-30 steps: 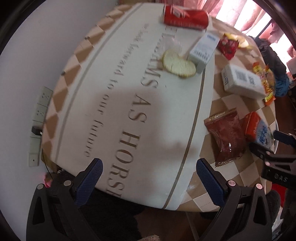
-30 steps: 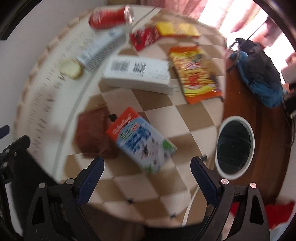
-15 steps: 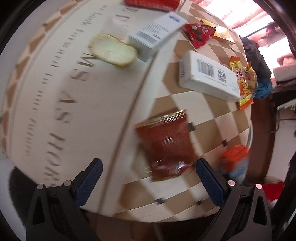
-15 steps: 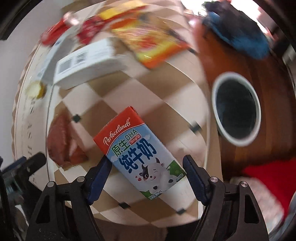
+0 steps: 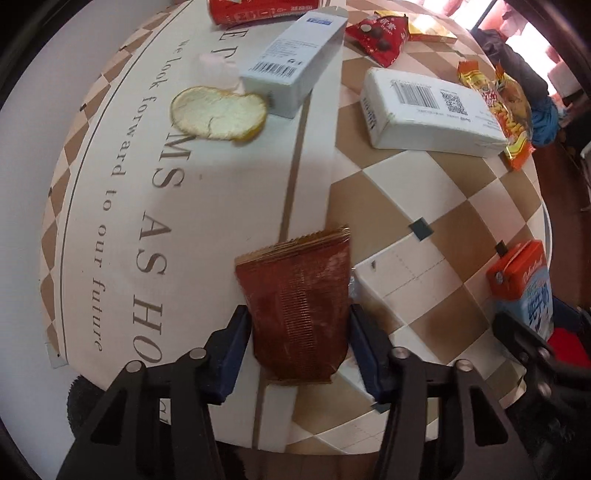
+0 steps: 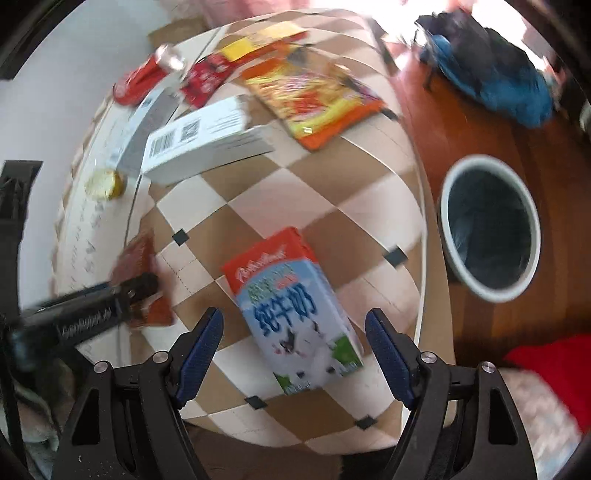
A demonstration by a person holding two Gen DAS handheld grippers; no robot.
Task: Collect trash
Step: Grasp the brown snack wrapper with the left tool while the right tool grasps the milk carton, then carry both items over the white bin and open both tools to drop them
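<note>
A dark red snack wrapper [image 5: 299, 306] lies flat on the round table [image 5: 221, 206], and my left gripper [image 5: 297, 350] has its blue pads against both of the wrapper's side edges. It also shows in the right wrist view [image 6: 138, 280]. A red and blue milk carton [image 6: 295, 314] lies between the open fingers of my right gripper [image 6: 293, 354], which do not touch it; the carton also shows in the left wrist view [image 5: 524, 288]. A white-rimmed bin [image 6: 489, 225] with a dark liner stands on the floor to the right of the table.
Further back lie an orange peel [image 5: 218, 112], a red can [image 5: 258, 9], a tall white box [image 5: 295, 62], a flat white box [image 5: 432, 110], a red snack bag [image 5: 380, 37] and an orange snack bag [image 6: 314, 96]. A blue bundle [image 6: 495, 77] lies on the floor.
My left gripper has closed in around the dark red wrapper. My right gripper has swung so the carton sits centred between its fingers, which stand wider apart than before.
</note>
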